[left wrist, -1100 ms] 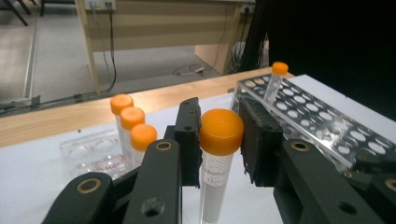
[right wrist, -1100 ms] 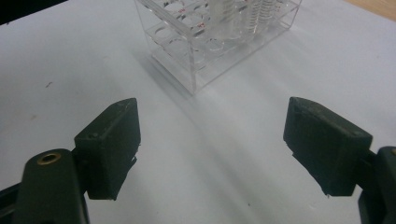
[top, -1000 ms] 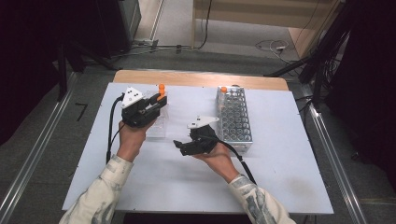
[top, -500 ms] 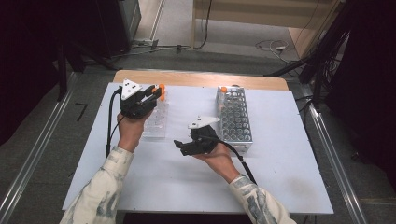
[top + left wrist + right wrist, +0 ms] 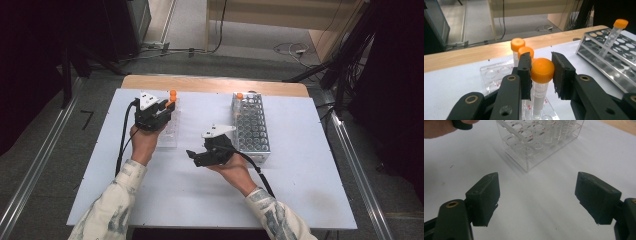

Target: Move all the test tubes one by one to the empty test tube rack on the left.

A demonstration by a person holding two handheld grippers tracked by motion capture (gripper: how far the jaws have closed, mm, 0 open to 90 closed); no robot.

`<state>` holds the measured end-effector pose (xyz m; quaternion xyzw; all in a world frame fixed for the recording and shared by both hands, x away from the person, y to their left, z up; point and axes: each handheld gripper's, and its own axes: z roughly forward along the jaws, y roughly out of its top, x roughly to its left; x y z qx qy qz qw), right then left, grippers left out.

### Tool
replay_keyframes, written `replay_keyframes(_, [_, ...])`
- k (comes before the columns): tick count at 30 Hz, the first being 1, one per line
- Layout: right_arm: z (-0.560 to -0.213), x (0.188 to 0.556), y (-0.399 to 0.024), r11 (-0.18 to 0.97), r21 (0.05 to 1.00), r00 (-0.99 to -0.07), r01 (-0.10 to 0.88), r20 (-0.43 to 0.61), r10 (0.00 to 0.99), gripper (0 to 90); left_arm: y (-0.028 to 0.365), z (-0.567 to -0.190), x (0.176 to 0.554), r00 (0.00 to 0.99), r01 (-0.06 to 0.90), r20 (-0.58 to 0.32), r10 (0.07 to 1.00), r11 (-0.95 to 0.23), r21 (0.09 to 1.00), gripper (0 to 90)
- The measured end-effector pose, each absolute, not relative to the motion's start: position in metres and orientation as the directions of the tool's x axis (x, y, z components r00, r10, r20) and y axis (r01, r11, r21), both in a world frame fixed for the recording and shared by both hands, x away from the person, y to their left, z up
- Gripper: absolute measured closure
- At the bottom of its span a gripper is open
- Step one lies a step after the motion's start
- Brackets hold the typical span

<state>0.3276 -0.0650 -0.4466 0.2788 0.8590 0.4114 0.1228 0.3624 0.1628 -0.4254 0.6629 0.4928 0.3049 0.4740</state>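
An orange-capped tube (image 5: 541, 75) is clamped by the left gripper (image 5: 541, 72) and has been lowered into the clear rack (image 5: 169, 131); the right gripper (image 5: 537, 197) is held open, idle.

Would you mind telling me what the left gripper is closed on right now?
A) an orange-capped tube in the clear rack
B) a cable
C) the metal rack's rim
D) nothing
A: in the left gripper view, the left gripper has its pads pressed on the orange cap of a tube standing in the clear rack.
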Motion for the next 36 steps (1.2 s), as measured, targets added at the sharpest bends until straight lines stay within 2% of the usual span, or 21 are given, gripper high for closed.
replay_keyframes(4, [-0.447,0.328,-0.065,0.507,0.775,-0.815,0.376,0.017,0.579,18.7,0.158,-0.428,0.362,0.324,0.369,-0.027,0.946,-0.100,0.924,70.3])
replay_keyframes(21, [-0.448,0.327,-0.065,0.510,0.773,-0.816,0.377,0.016,0.578,18.7,0.156,-0.438,0.361,0.322,0.398,-0.031,0.946,-0.106,0.911,67.9])
replay_keyframes(31, [-0.447,0.328,-0.066,0.505,0.779,-0.816,0.372,0.015,0.578,19.0,0.155,-0.439,0.356,0.320,0.392,-0.037,0.947,-0.097,0.915,55.2])
replay_keyframes(36, [-0.446,0.327,-0.066,0.505,0.778,-0.813,0.373,0.012,0.582,19.0,0.156,-0.446,0.348,0.301,0.403,-0.039,0.953,-0.090,0.911,43.9])
